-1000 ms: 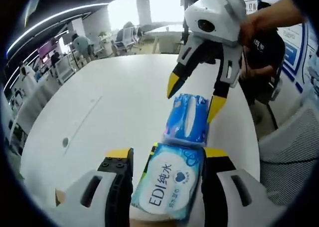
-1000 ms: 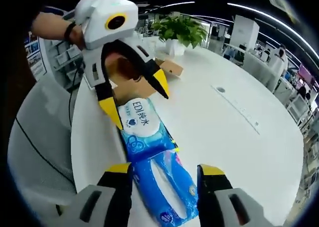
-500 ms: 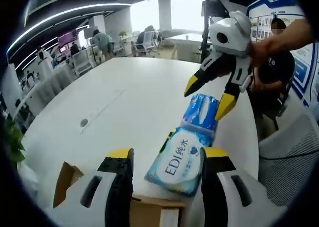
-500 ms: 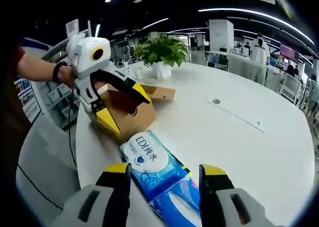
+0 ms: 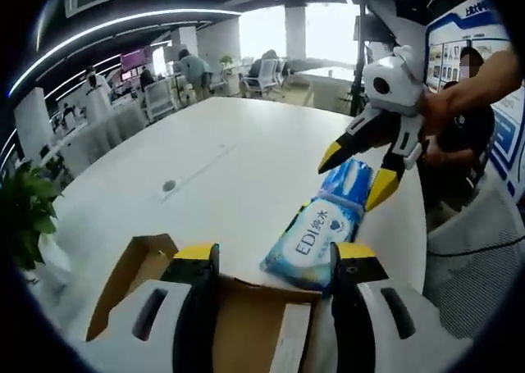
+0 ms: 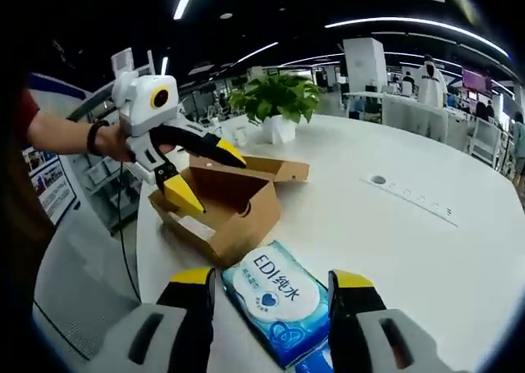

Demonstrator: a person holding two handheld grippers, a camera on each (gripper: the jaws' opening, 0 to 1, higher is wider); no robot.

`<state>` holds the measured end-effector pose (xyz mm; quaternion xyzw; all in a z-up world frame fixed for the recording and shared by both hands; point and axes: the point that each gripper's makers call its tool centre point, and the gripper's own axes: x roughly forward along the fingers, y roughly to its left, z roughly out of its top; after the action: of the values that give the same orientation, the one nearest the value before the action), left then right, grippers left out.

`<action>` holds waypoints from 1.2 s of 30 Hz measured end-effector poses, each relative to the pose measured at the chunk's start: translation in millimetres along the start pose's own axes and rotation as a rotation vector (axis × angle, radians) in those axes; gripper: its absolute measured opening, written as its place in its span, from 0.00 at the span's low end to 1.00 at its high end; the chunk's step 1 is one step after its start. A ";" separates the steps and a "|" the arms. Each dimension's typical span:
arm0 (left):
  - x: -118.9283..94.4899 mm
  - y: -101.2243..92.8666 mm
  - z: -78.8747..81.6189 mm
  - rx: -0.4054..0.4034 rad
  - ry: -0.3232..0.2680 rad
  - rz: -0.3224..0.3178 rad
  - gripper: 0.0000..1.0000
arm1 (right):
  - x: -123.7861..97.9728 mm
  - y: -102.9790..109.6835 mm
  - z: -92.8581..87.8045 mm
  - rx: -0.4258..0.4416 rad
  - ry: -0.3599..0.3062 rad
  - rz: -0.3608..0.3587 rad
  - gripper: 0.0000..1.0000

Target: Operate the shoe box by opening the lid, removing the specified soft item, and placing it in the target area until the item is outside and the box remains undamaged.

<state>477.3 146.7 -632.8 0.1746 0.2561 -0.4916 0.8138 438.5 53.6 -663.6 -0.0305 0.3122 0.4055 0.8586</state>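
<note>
The wipes pack (image 6: 275, 289) is seen lying flat on the white table (image 6: 426, 250), just beside the open shoe box (image 6: 217, 205), so the removal is judged done. Both the left gripper (image 6: 201, 175) and the right gripper (image 5: 354, 175) are held wide apart with nothing gripped, probably because the pack has been released. The box interior appears empty, though its far corner is hidden.
</note>
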 end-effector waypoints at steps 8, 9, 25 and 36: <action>-16.4 13.1 -7.6 -0.023 -0.013 0.030 0.56 | 13.3 12.7 -0.7 -0.052 0.039 0.046 0.54; -19.9 16.3 -7.8 -0.038 -0.021 0.035 0.56 | 15.3 12.7 -1.0 -0.053 0.044 0.050 0.54; -66.9 38.4 -40.8 -0.138 -0.065 0.115 0.57 | 34.0 36.6 16.5 -0.093 0.035 0.090 0.54; -103.5 47.2 -65.0 -0.208 -0.106 0.174 0.60 | 50.9 54.2 25.1 -0.093 0.025 0.111 0.54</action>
<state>463.5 276.6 -622.9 0.0847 0.2461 -0.3988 0.8794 436.8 132.1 -661.1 -0.0582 0.3051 0.4661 0.8285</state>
